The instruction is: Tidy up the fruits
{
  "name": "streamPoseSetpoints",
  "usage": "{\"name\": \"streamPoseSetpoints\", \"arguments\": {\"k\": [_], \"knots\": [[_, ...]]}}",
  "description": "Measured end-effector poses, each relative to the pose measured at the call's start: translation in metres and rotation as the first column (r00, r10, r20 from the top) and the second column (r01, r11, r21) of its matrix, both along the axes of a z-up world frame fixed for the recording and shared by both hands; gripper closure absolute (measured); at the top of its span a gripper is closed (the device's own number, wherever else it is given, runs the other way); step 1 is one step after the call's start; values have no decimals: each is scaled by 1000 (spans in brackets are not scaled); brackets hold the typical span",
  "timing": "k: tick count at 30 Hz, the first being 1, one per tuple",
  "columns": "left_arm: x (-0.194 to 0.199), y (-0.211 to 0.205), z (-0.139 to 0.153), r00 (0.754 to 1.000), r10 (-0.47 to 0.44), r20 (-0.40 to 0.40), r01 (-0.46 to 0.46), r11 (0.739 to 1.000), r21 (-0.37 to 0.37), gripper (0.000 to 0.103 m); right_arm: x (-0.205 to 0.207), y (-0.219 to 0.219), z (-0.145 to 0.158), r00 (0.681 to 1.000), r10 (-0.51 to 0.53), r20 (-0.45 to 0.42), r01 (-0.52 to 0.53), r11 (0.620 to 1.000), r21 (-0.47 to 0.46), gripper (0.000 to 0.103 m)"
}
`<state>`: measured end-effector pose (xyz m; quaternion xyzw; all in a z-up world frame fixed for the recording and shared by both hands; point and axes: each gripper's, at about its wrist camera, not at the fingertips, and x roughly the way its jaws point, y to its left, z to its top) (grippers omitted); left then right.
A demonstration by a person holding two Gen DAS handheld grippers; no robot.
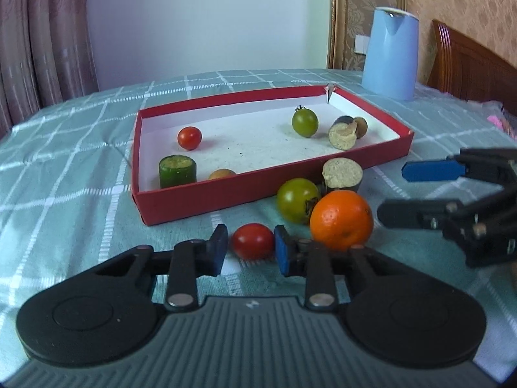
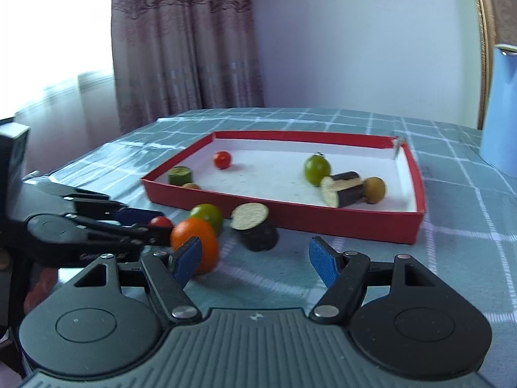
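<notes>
1. left gripper [image 1: 251, 248] fingers clamp a red cherry tomato [image 1: 253, 241] on the checked worktop [image 1: 64, 161].
2. right gripper [image 2: 255, 260] fingers stand wide, empty, with the orange [image 2: 195, 245] at their 9 o'clock.
3. red tray [image 1: 226, 194] lies at 12 o'clock.

— What surrounds the table [image 1: 80, 135]?

— It wears a pale green checked cloth. Behind it rises a plain white wall [image 1: 200, 19].

— And left of that wall?

— Mauve patterned curtains [image 2: 181, 42], with bright daylight through a sheer-covered window [image 2: 55, 38] beyond them.

— To the right?

— A gold-framed strip of floral wallpaper [image 1: 365, 9], a white wall switch [image 1: 362, 44], and a dark wooden headboard [image 1: 468, 64].
</notes>
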<state>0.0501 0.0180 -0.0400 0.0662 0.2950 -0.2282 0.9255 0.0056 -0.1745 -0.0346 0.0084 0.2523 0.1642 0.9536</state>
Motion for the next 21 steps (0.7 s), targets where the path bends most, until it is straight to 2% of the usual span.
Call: {"name": "streamPoseSetpoints", "arguments": {"k": [4, 7, 9, 15, 21], "knots": [[2, 6, 0, 999, 47, -6, -47, 999, -15, 75, 0, 6, -1, 1000, 14, -12, -14, 1000, 5, 30], [3, 7, 1, 997, 75, -3, -75, 997, -8, 75, 5, 10, -3, 999, 21, -44, -20, 1000, 12, 36], [2, 5, 1, 997, 77, 2, -77, 997, 2, 75, 7, 13, -4, 996, 48, -70, -46, 999, 30, 41], [1, 6, 1, 997, 77, 2, -77, 997, 1, 75, 11, 25, -4, 996, 58, -71, -57, 998, 25, 43], [2, 6, 1, 997, 77, 2, -77, 997, 2, 75, 21, 40, -6, 992, 94, -89, -94, 996, 10, 60]]}}
